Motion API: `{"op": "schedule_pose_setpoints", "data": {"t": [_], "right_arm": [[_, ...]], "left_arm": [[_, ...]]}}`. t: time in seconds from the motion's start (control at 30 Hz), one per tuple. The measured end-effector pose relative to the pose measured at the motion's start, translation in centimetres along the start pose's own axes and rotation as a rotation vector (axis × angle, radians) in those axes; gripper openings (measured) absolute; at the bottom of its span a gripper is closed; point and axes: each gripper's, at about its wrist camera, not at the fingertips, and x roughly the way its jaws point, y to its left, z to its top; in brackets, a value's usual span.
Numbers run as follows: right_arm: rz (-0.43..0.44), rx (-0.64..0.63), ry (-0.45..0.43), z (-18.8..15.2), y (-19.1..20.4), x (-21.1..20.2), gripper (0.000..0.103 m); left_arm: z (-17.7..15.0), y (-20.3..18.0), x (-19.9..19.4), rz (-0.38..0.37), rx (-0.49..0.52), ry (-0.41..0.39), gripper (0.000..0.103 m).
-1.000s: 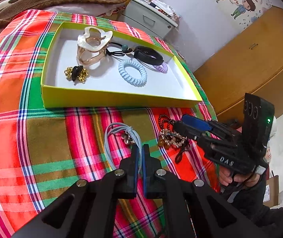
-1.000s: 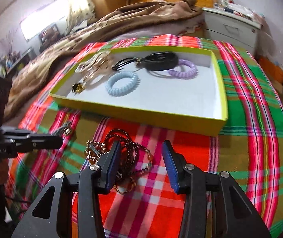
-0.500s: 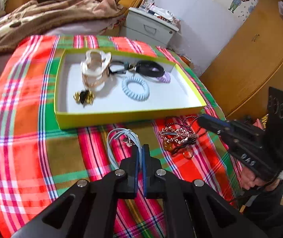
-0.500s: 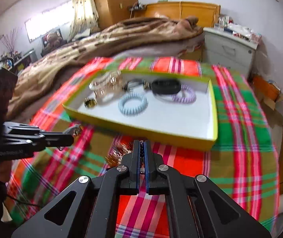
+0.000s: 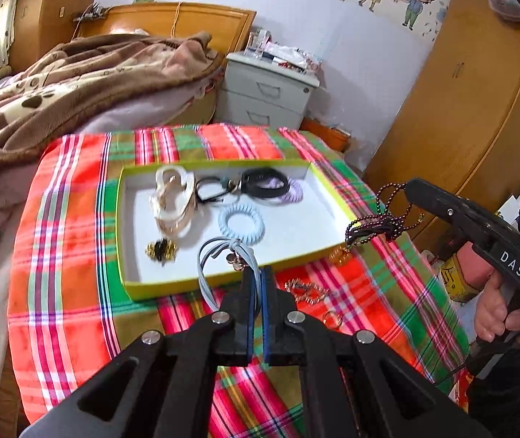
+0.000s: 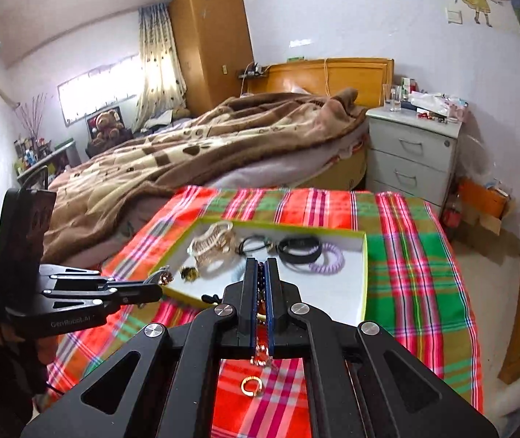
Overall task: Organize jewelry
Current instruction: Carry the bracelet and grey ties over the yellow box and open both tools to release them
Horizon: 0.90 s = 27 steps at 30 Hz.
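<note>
The left gripper (image 5: 258, 277) is sitting at bottom centre of the left wrist view, jaws pressed together and pinching a pale blue cord loop (image 5: 220, 255). The loop is hanging clear of the plaid cloth (image 5: 66, 255), its long axis running up and to the left from the fingertips, with small metal charms (image 5: 237, 261) dangling at the knot, in front of the near wall of the yellow box (image 5: 158, 286). The right gripper (image 5: 407, 186) is entering from the right edge of the same view, held by a hand (image 5: 493, 303), jaws closed on a dark bead chain (image 5: 376, 215). The chain is drooping from the tip in loops toward the lower left, over the box's right near corner. In the right wrist view the right gripper (image 6: 260, 266) is pointing toward the box (image 6: 364, 284), with the beads (image 6: 260, 281) showing as a thin vertical line between the pads. The left gripper (image 6: 150, 290) is reaching in from the left of that view, near the box's left corner. Inside the box are lying a cream clip (image 5: 172, 197), a light blue coil tie (image 5: 241, 222), a black band (image 5: 263, 186), a lilac coil (image 5: 293, 193) and a small gold-and-black piece (image 5: 160, 250). On the cloth in front of the box are resting a gold chain (image 5: 305, 288) and a gold ring (image 6: 252, 386), separate from each other.
</note>
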Motion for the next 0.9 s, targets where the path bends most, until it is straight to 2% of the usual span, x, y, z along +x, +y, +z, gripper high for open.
{"op": "schedule_pose_setpoints", "data": {"t": [0.27, 0.43, 0.6, 0.9], "right_arm": [[0.002, 0.057, -0.025, 2.4, -2.1, 1.6, 0.003], [-0.027, 0.081, 0.036, 2.4, -3.9, 5.0, 0.003], [-0.029, 0.096, 0.106, 1.3, -5.4, 8.0, 0.003], [-0.051, 0.091, 0.215, -1.0, -7.0, 10.9, 0.003]], "left_arm": [[3.3, -0.4, 0.2, -0.053, 0.011, -0.049, 0.003], [5.2, -0.6, 3.0, -0.097, 0.004, -0.030, 0.003], [5.4, -1.4, 7.1, -0.118, 0.007, 0.039, 0.003], [3.5, -2.1, 12.3, -0.064, 0.024, 0.174, 0.003]]}}
